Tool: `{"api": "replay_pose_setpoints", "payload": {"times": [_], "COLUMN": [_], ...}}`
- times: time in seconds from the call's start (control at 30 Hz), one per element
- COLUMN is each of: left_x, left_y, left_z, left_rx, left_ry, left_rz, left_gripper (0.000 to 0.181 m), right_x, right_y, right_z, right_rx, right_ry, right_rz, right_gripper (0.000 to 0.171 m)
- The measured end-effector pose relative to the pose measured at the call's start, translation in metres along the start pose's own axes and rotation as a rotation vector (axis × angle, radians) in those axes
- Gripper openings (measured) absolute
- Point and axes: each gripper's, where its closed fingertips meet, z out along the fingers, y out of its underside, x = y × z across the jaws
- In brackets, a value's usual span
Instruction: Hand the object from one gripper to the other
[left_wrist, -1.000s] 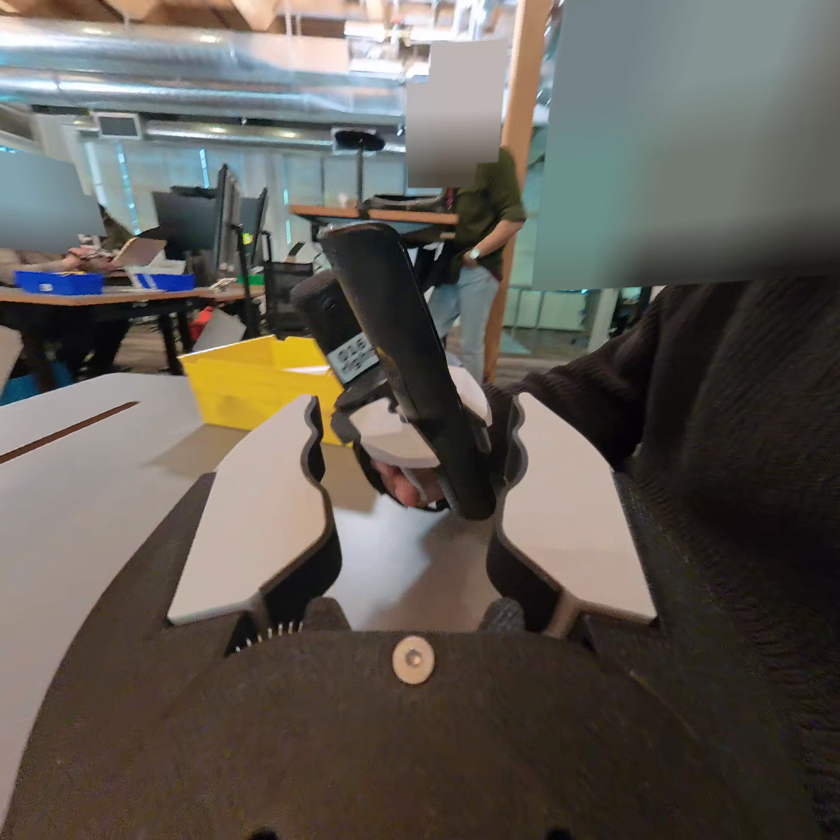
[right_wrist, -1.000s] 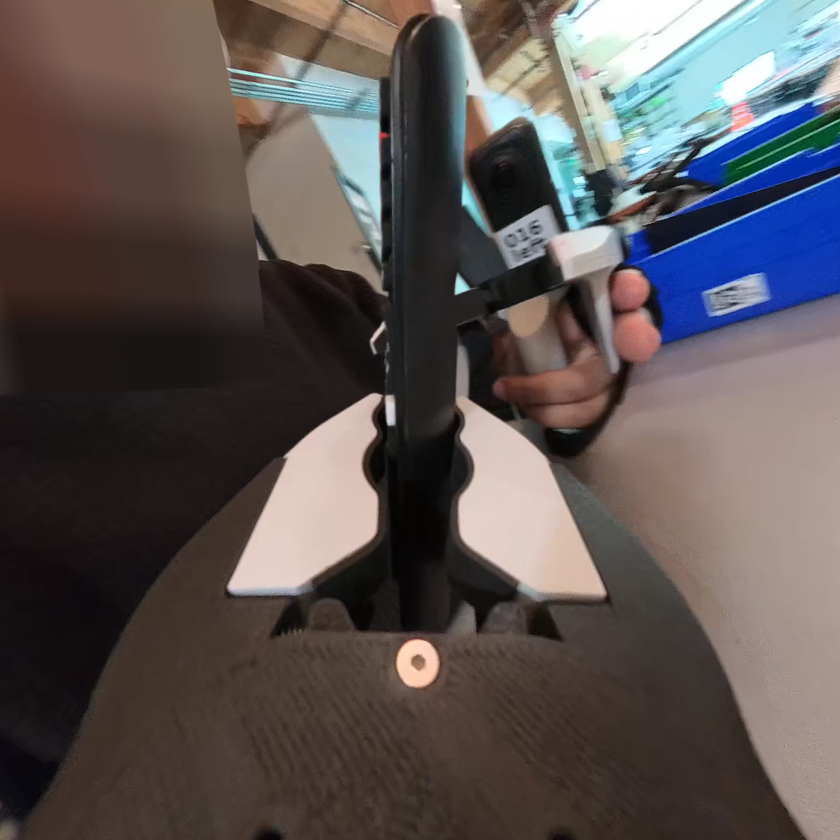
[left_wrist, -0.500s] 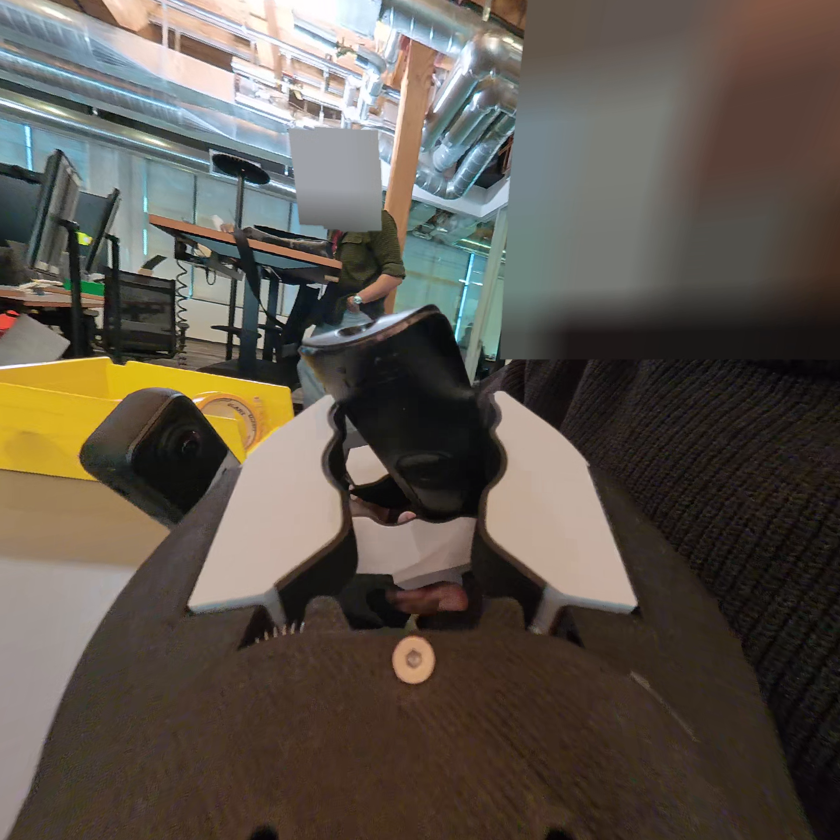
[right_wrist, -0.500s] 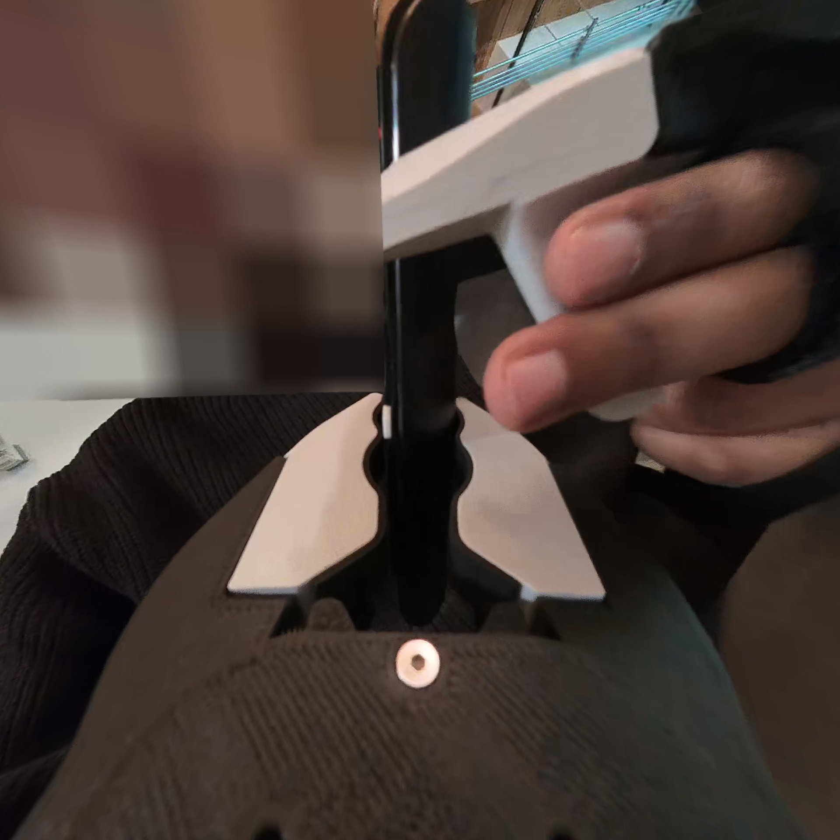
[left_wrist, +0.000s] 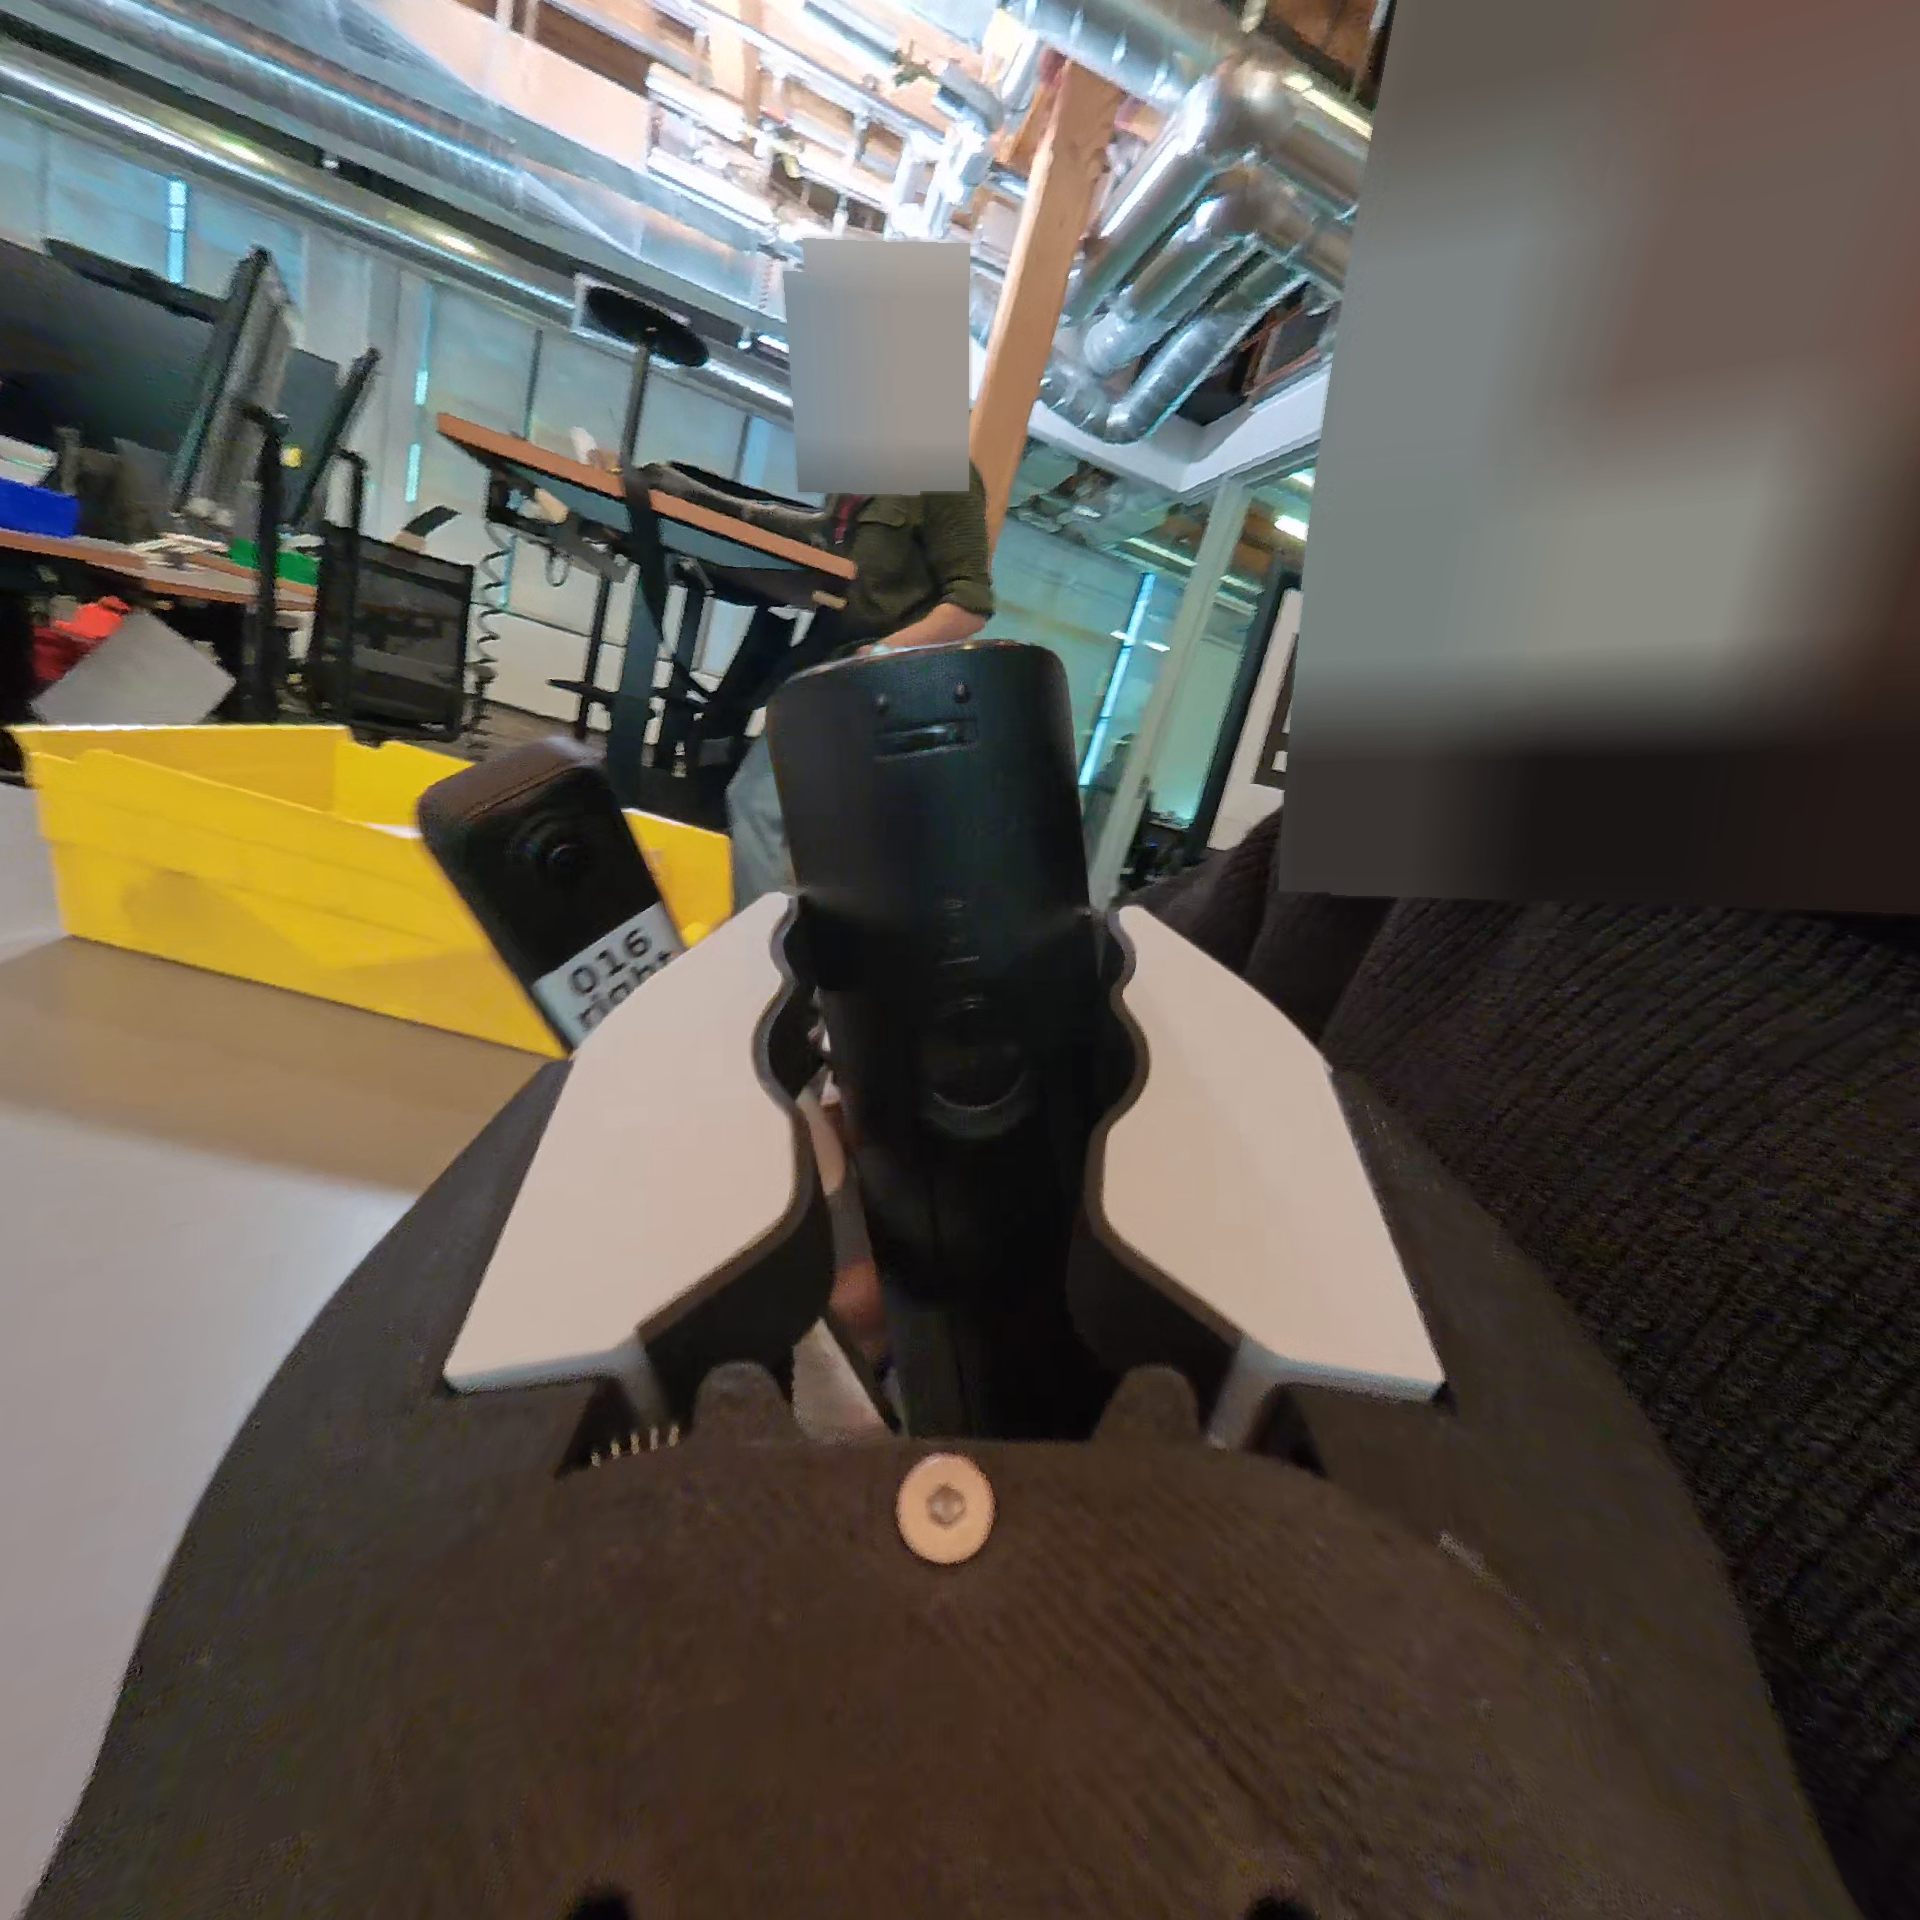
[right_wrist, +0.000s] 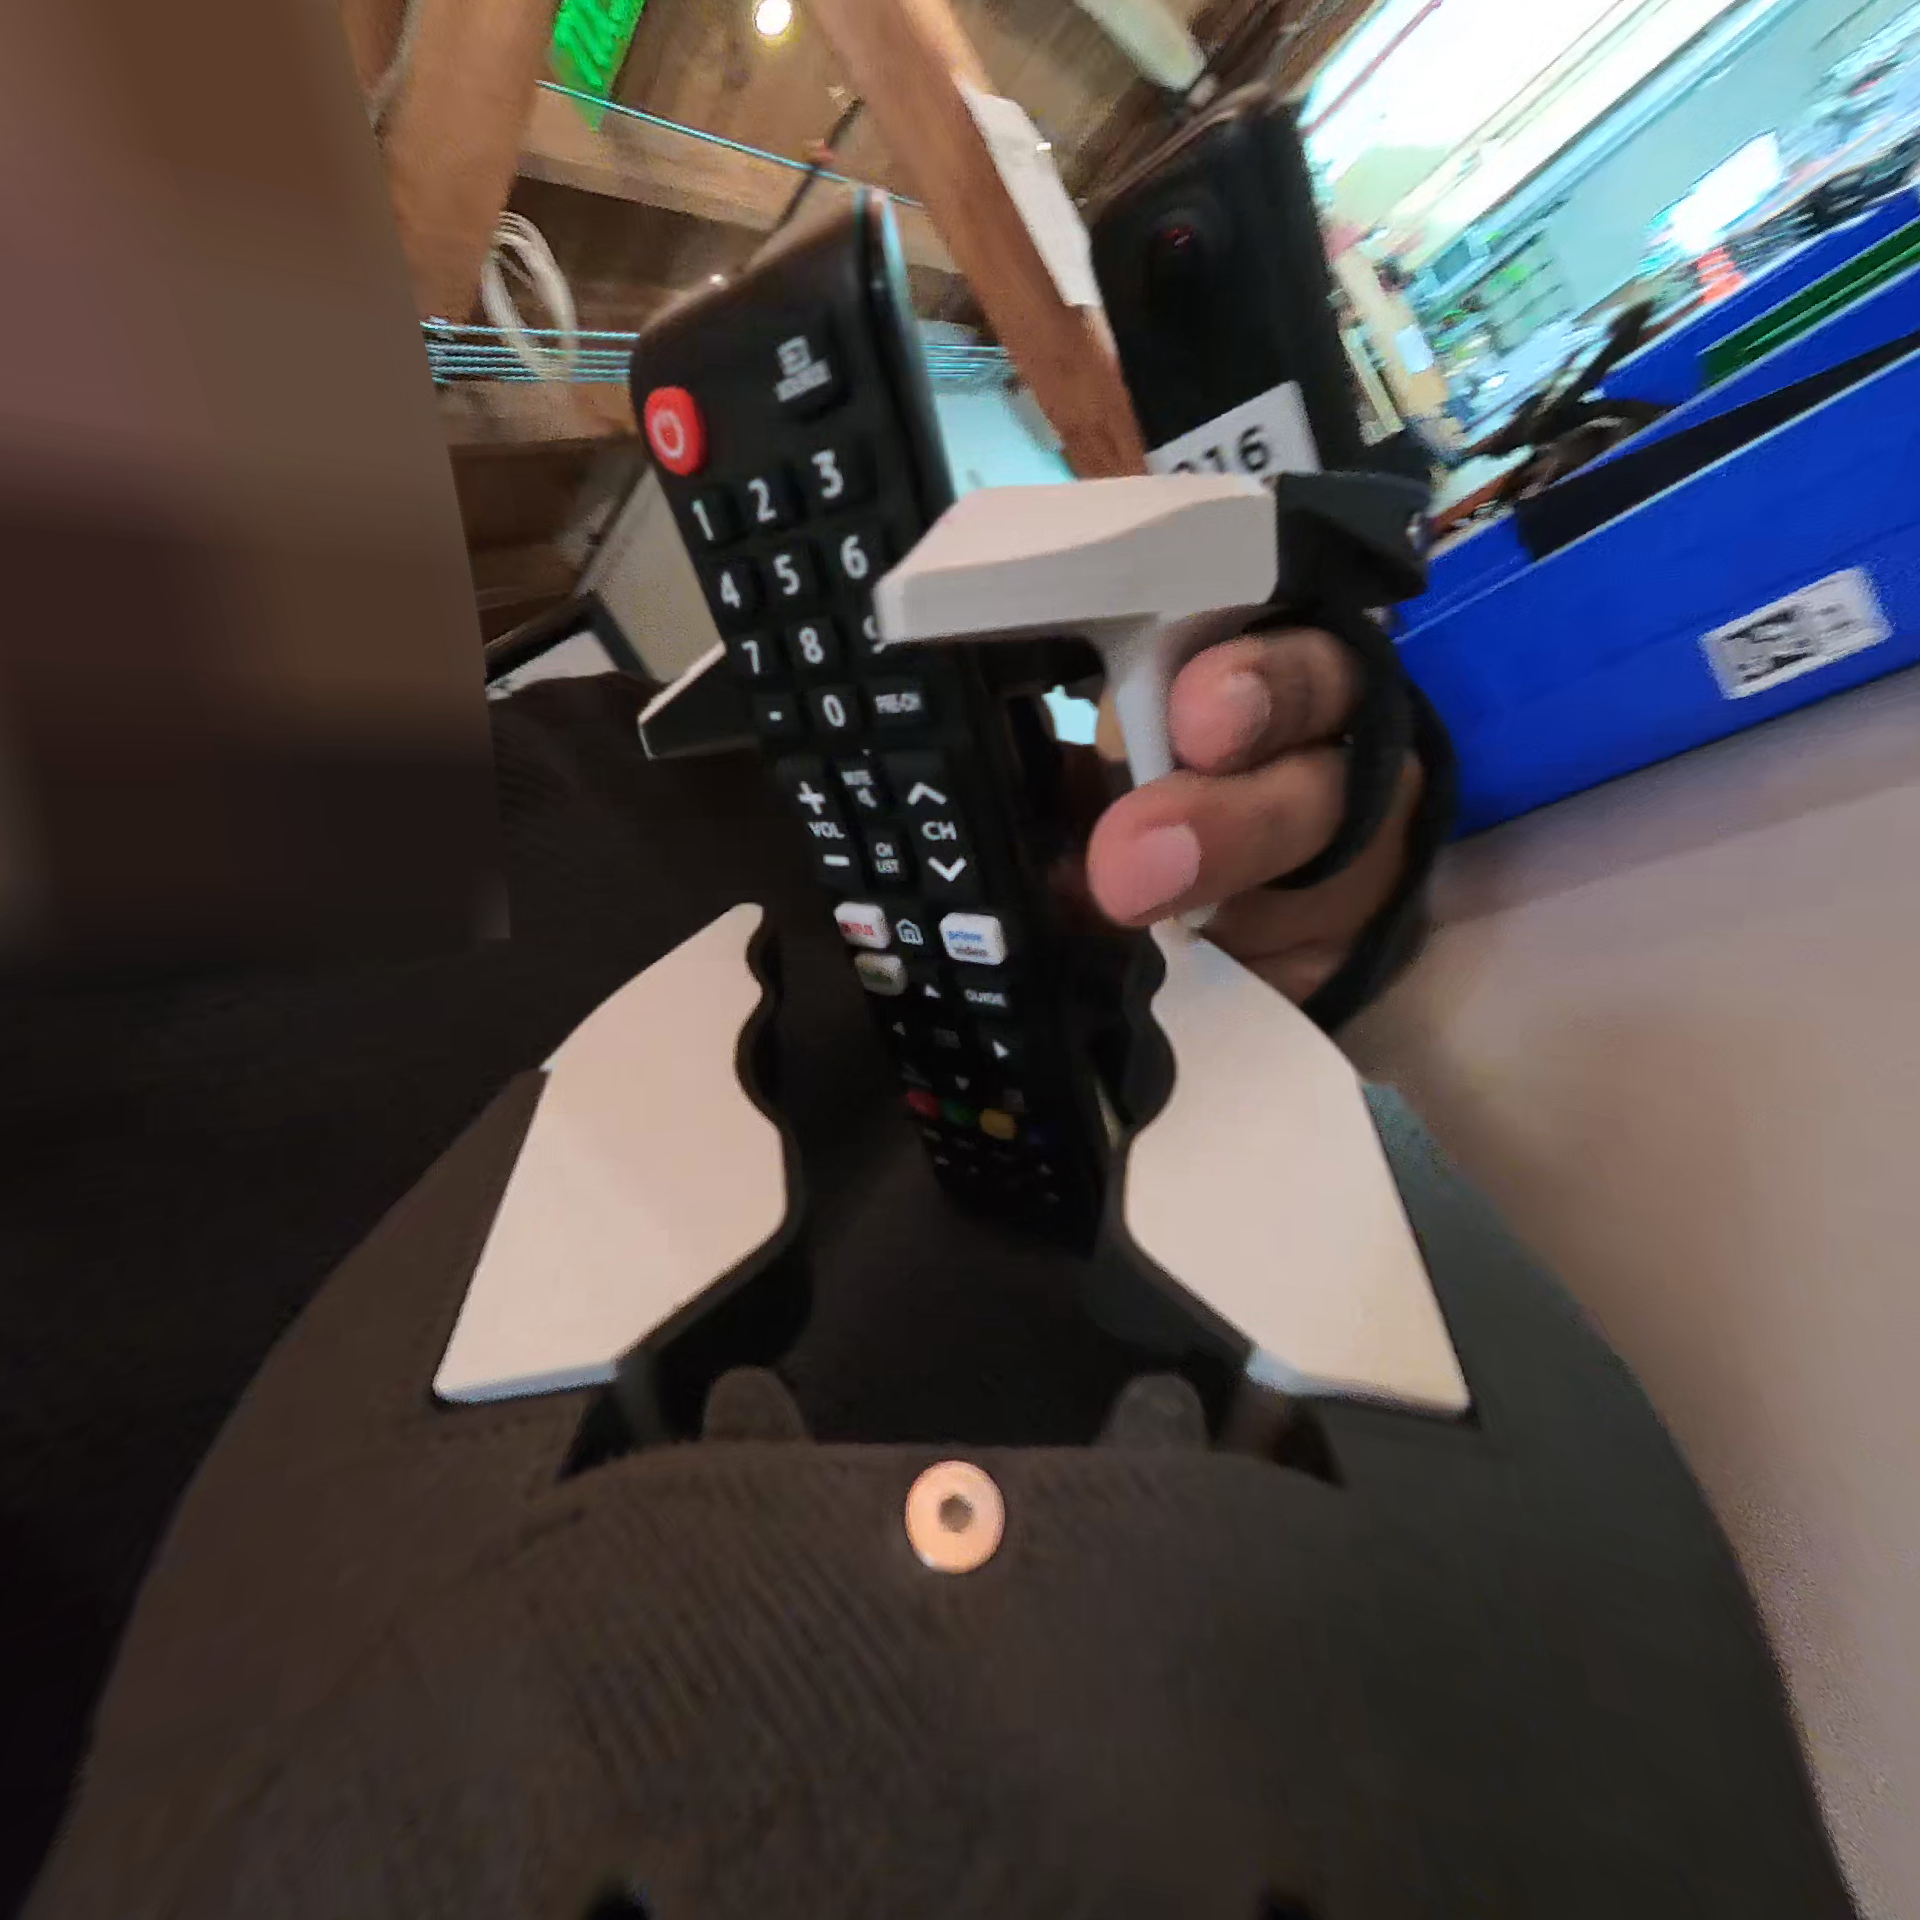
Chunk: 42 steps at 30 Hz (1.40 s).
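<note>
A black TV remote (left_wrist: 925, 790) stands upright between my left gripper's (left_wrist: 951, 914) white fingers, which are shut on its sides; I see its back. In the right wrist view the remote's button face (right_wrist: 790, 488) shows. My right gripper (right_wrist: 951, 935) is open, with its jaws spread wide on either side of the remote's lower end. The left gripper (right_wrist: 883, 644) crosses the remote's middle there, with a white finger (right_wrist: 1081, 561) in front and a hand behind it. The right gripper's camera (left_wrist: 551, 862) shows just left of the remote.
A yellow bin (left_wrist: 239, 831) sits on the grey table (left_wrist: 156, 1195) to the left. A blue bin (right_wrist: 1662, 623) stands at the right. The holder's dark sweater (left_wrist: 1662, 1247) fills the right side. A person in a green top (left_wrist: 914, 561) stands by desks behind.
The right gripper, shut on the remote a second ago, has opened. The left gripper, open then, has come around the remote and shut on it.
</note>
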Motion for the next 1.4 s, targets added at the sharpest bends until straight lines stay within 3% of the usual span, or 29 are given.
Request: {"api": "replay_pose_setpoints", "payload": {"times": [0.23, 0.4, 0.57, 0.87, 1.07, 1.23, 1.4], "left_x": [-0.046, -0.083, -0.110, -0.110, -0.109, -0.111, -0.107], "left_y": [0.001, 0.009, 0.013, 0.037, 0.050, 0.059, 0.055], "left_z": [-0.019, -0.039, -0.058, -0.049, -0.045, -0.041, -0.037], "left_rx": [-0.095, -0.250, -0.402, -0.559, -0.660, -0.756, -0.699], "left_ry": [-0.276, -0.547, -0.823, -0.835, -0.845, -0.888, -0.870], "left_rz": [0.142, 0.393, 0.692, 0.860, 0.958, 1.017, 1.033], "left_gripper": [0.052, 0.052, 0.052, 0.052, 0.052, 0.052, 0.053], "right_x": [0.039, 0.045, 0.040, 0.037, 0.052, 0.062, 0.056], "right_y": [-0.024, -0.054, -0.065, -0.052, -0.048, -0.038, -0.043], "right_z": [-0.040, -0.067, -0.072, -0.054, -0.059, -0.062, -0.063], "right_rx": [0.037, 0.127, 0.170, -0.041, -0.047, -0.138, -0.121], "right_ry": [0.351, 0.550, 0.631, 0.809, 0.886, 0.956, 0.945], "right_rz": [-0.197, -0.412, -0.550, -0.821, -0.652, -0.582, -0.558], "right_gripper": [0.070, 0.077, 0.080, 0.052, 0.052, 0.029, 0.024]}}
